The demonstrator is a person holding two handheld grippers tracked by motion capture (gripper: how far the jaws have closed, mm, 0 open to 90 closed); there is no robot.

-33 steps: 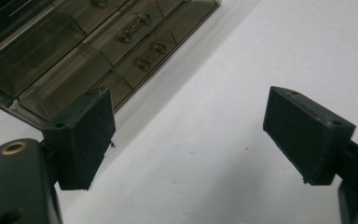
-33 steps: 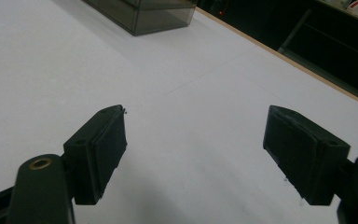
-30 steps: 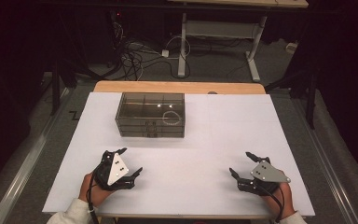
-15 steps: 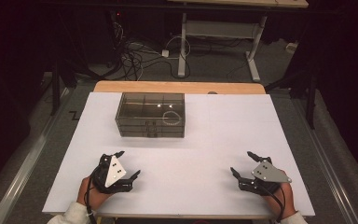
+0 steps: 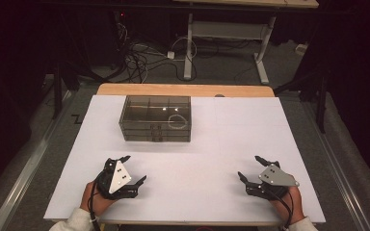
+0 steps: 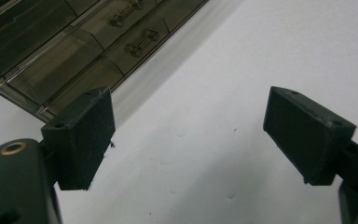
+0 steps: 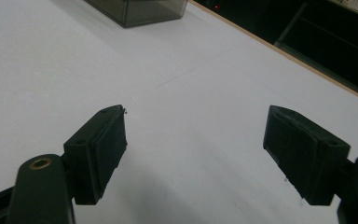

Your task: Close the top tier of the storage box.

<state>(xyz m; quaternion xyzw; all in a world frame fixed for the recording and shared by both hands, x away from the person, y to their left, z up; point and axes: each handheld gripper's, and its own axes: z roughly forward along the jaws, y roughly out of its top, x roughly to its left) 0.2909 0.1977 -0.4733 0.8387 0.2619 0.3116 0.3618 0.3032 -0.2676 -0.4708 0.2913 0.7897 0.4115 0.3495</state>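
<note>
My two grippers rest low on the white tabletop, on the near side of the smoky drawer box, both well apart from it. The left gripper is spread wide with nothing between its jaws, and so is the right gripper. In the left gripper view the drawer box sits just ahead, its front drawers and their small handles facing me. In the right gripper view a corner of it lies far off up the tabletop.

The left gripper is nearer the box's front, so I judge it the one to go in first. To do that well I would carry it straight toward the handles, keeping it low and level with the drawer I want, and narrow the jaws only once a handle sits squarely between them. The handles are small, so a skewed approach could slip off or nudge the whole box back. A thin white ring shows in the box's right part; which compartment holds it I cannot tell.
</note>
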